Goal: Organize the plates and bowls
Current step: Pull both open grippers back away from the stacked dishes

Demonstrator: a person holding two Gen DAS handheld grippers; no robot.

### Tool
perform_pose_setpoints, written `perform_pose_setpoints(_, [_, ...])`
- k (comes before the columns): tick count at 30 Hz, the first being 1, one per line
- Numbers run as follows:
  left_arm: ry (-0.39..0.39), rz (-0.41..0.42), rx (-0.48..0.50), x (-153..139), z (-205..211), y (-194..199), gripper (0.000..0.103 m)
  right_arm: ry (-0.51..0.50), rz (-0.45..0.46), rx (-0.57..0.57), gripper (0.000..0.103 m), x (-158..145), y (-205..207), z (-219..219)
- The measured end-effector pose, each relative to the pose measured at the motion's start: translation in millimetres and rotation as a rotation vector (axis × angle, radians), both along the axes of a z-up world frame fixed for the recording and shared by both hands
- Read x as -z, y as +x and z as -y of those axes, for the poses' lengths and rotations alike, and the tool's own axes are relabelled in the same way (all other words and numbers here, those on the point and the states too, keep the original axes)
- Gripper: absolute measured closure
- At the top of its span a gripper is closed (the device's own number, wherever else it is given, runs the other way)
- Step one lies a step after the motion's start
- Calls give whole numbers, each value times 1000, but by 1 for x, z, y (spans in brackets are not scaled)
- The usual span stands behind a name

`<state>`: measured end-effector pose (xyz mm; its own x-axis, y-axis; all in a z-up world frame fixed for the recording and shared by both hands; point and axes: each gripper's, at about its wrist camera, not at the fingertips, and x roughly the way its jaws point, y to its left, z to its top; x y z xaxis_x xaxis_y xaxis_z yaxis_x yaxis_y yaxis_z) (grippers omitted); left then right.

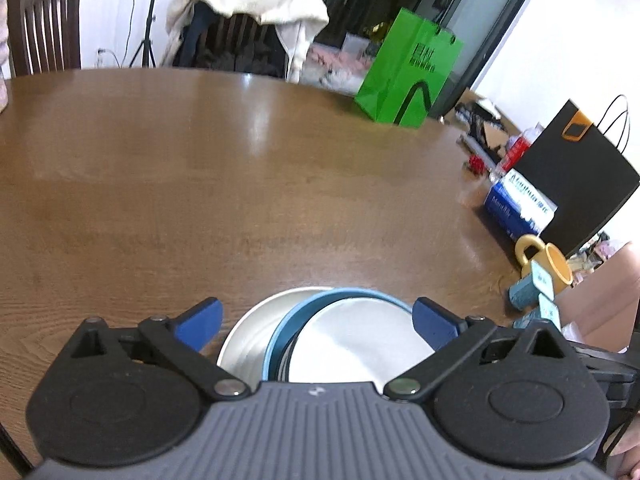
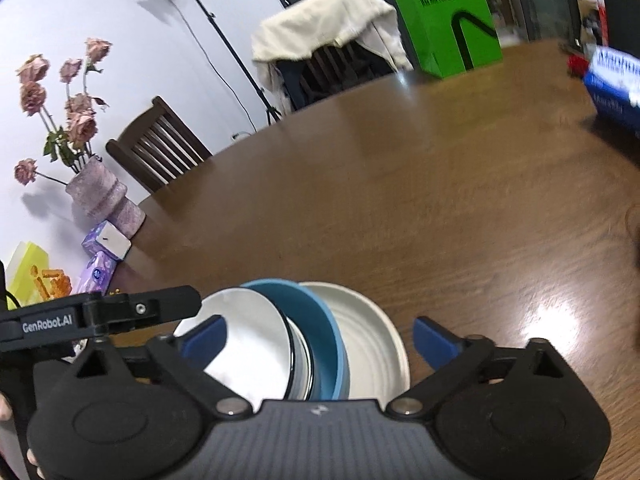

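A white plate (image 1: 244, 340) lies on the brown table (image 1: 240, 184) with a blue bowl (image 1: 280, 332) on it. A white dish with a dark rim (image 1: 360, 340) rests tilted in the bowl. My left gripper (image 1: 316, 320) is open, its blue fingertips (image 1: 200, 322) either side of the stack. In the right wrist view the same plate (image 2: 372, 336), blue bowl (image 2: 320, 320) and white dish (image 2: 248, 340) sit between the tips of my open right gripper (image 2: 320, 332). The left gripper's body (image 2: 100, 316) shows at the left. Neither gripper holds anything.
A green bag (image 1: 408, 72), a black bag (image 1: 580, 176), a blue box (image 1: 516, 208) and a yellow mug (image 1: 548, 264) stand at the table's right. A vase of dried flowers (image 2: 100, 196) and tissue packs (image 2: 104, 244) stand at the left. Chairs (image 2: 160, 148) ring the far edge.
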<state>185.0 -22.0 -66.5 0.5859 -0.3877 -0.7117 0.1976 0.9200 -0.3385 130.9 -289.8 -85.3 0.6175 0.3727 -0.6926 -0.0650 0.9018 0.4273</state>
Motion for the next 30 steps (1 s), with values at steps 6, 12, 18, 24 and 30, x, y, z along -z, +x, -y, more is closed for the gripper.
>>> perform_pose_setpoints(6, [28, 92, -77, -14, -2, -17, 0, -84, 92, -17, 0, -13, -10, 0])
perform_pose_setpoints(12, [91, 204, -127, -31, -5, -39, 0, -89, 144, -31, 0, -23, -18, 2])
perform_pose_setpoints(18, [121, 289, -140, -39, -8, -64, 0, -87, 236, -39, 0, -37, -36, -4])
perform_pose_setpoints(24, [147, 333, -171, -43, -24, -98, 0, -128, 316, -26, 0, -49, -63, -21])
perform_pose_setpoints(30, [157, 356, -203, -45, -45, -142, 0, -178, 396, -18, 0, -59, -104, -40])
